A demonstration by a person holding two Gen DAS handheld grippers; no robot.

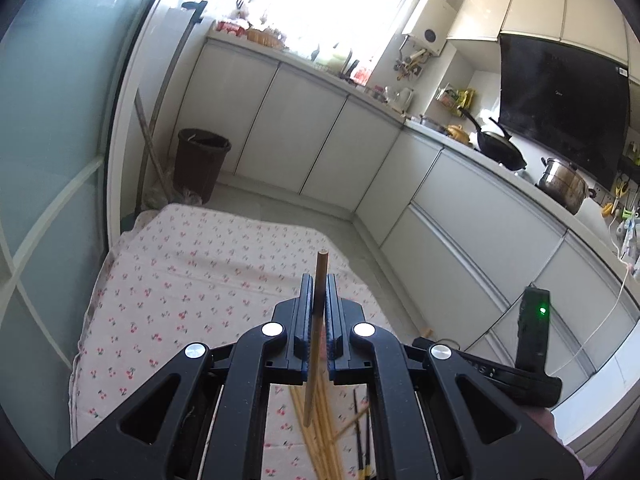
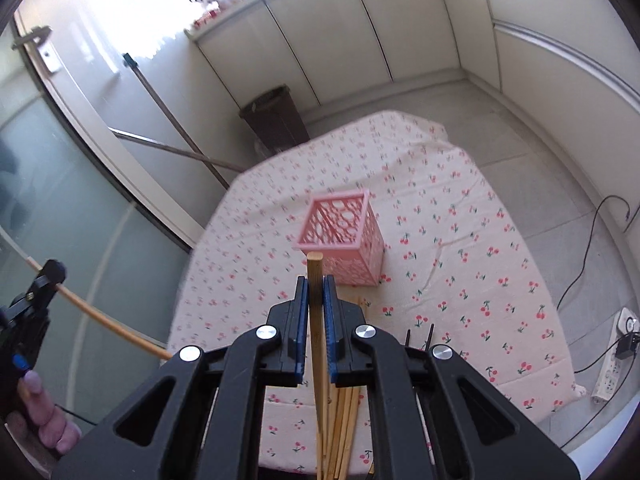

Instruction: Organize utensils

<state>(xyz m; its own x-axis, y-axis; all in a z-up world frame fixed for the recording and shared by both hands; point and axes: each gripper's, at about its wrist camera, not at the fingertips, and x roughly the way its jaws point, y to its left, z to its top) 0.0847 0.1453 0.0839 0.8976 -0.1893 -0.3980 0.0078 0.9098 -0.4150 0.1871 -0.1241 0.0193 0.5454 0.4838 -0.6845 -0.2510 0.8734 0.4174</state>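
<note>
My left gripper [image 1: 319, 286] is shut on a wooden chopstick [image 1: 320, 276] held upright above the cherry-print tablecloth [image 1: 192, 272]. My right gripper [image 2: 315, 286] is shut on another wooden chopstick [image 2: 315, 276], its tip just in front of the pink lattice utensil holder [image 2: 344, 240] standing on the cloth. A loose pile of wooden chopsticks [image 2: 340, 420] lies on the cloth below both grippers; it also shows in the left wrist view [image 1: 320, 432], with some dark chopsticks [image 1: 362, 432] beside it. The left gripper with its stick shows at the left edge of the right wrist view [image 2: 36, 292].
A brown waste bin [image 1: 202, 162] and a mop handle [image 1: 154, 148] stand beyond the table's far end. White cabinets [image 1: 300, 128] with a wok [image 1: 500, 146] and steel pot [image 1: 564, 184] run along the right. A power strip [image 2: 616, 360] and cables lie on the floor.
</note>
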